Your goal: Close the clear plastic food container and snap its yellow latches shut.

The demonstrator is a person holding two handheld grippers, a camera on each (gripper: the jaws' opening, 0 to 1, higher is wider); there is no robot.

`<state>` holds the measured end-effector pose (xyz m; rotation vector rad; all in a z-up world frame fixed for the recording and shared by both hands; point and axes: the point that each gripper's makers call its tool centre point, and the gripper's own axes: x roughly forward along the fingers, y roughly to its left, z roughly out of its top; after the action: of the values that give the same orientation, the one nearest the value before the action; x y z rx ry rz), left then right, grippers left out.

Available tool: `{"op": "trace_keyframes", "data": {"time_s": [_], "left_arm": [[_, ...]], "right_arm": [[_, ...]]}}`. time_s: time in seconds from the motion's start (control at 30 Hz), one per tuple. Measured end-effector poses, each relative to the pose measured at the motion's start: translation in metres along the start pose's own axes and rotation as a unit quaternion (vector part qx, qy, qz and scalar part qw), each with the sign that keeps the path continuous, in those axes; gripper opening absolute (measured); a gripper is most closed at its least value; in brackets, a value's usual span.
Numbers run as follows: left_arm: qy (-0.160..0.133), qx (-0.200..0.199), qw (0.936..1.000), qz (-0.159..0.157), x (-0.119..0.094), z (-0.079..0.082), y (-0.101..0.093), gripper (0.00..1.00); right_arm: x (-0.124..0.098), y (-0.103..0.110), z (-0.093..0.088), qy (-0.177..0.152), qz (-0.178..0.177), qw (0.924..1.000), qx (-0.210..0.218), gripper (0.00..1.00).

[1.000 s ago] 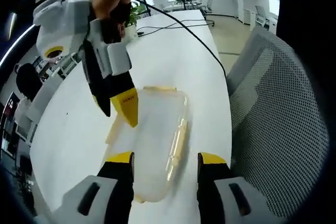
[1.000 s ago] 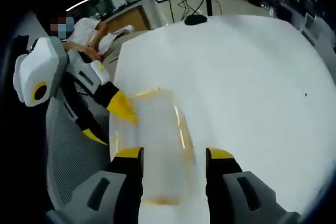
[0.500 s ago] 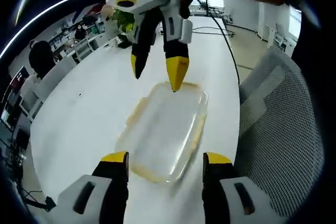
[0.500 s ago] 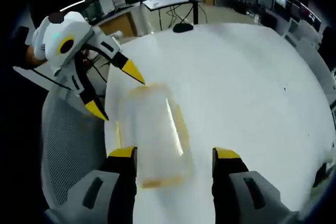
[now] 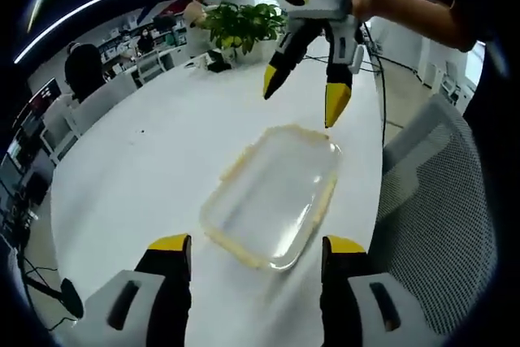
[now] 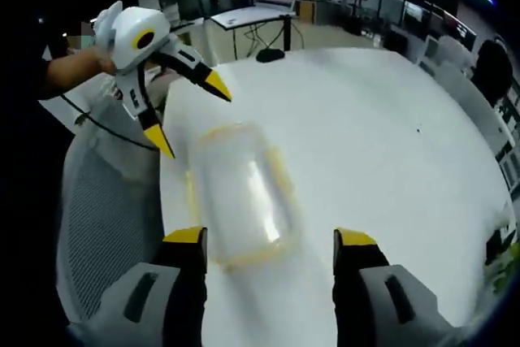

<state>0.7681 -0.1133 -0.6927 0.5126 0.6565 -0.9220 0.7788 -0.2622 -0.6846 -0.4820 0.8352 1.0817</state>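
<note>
A clear plastic food container (image 5: pixel 275 193) with yellow latches lies flat on the white table (image 5: pixel 146 160), its lid on. My left gripper (image 5: pixel 255 246) hovers open above its near end, nothing between the fingers. In the left gripper view my right gripper (image 5: pixel 302 97) hangs open over the container's far end, held by a hand. In the right gripper view the container (image 6: pixel 241 197) sits ahead of my open right gripper (image 6: pixel 270 240), and my left gripper (image 6: pixel 191 111) hangs open above its far left corner. Neither gripper touches the container.
A grey mesh office chair (image 5: pixel 439 209) stands close to the table edge beside the container, seen also as the chair (image 6: pixel 101 217) in the right gripper view. A potted plant (image 5: pixel 240 22) and cables lie at the table's far end. Desks and seated people fill the room behind.
Both grippers have lifted up and away from the container and stand further apart from it. The container lies where it was.
</note>
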Motion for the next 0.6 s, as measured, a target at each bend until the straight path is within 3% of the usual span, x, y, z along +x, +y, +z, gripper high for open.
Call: {"op": "trace_keyframes", "data": {"time_s": [0.6], "left_arm": [[-0.023,-0.042,0.9988,0.012,-0.004,-0.014,0.001,0.62]], "right_arm": [[-0.002,0.017,-0.027,-0.056,-0.039,0.9965,0.047,0.61]]}}
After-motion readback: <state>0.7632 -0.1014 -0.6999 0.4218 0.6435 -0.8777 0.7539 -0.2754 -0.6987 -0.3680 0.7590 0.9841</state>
